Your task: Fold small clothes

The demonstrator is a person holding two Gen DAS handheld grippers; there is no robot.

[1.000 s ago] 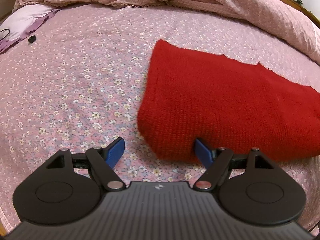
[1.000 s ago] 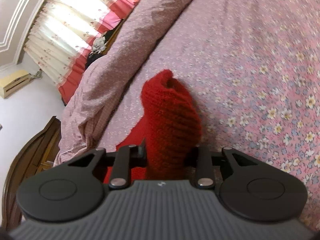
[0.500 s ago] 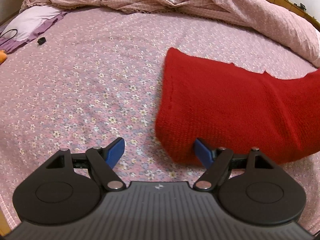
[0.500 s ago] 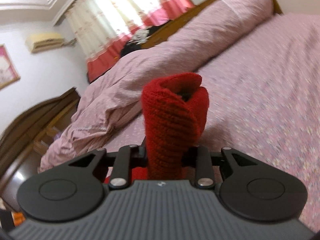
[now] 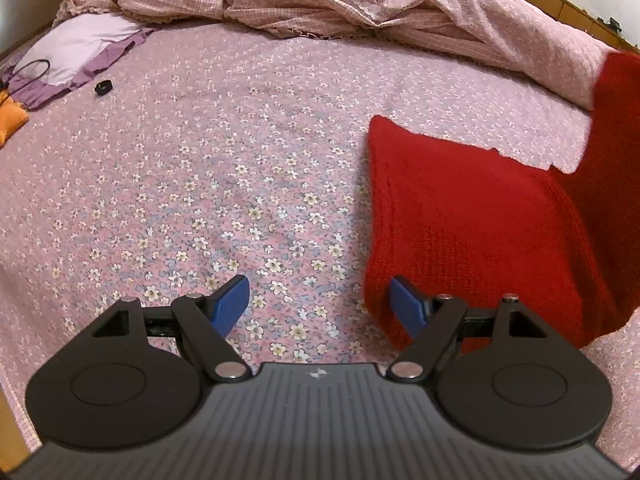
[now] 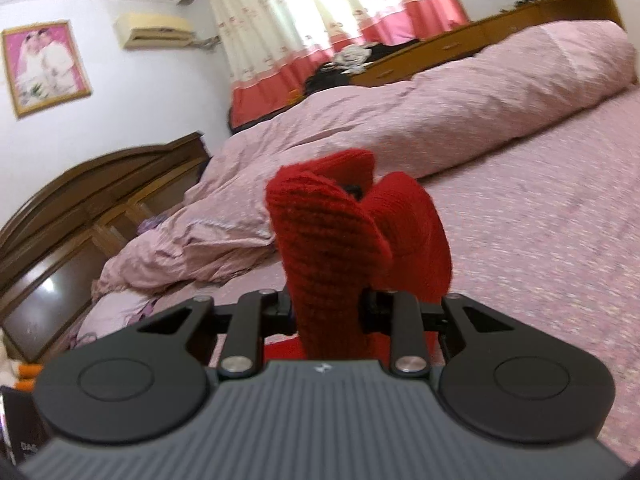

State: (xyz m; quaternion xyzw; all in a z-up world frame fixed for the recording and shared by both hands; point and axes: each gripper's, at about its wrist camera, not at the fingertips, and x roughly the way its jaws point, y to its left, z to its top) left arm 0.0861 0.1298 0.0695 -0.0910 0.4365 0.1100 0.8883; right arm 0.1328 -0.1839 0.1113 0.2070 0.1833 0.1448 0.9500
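A red knitted garment [image 5: 472,220] lies on the pink floral bedsheet [image 5: 224,184] at the right of the left wrist view; its right end is lifted up at the frame's right edge. My left gripper [image 5: 320,306] is open and empty, hovering over the sheet, its right blue finger [image 5: 406,308] at the garment's near-left corner. My right gripper [image 6: 326,308] is shut on a bunched end of the red garment [image 6: 332,240] and holds it raised above the bed.
A rumpled pink duvet [image 5: 320,0] lies along the far side of the bed. A purple-white cloth [image 5: 76,48], a small black object [image 5: 103,87] and an orange item [image 5: 12,120] sit at far left. A wooden headboard [image 6: 80,200] and curtains [image 6: 320,20] are behind.
My right gripper has lifted the garment's end higher and tilted up, raising the right side of the garment. My left gripper has drawn back and left, staying open.
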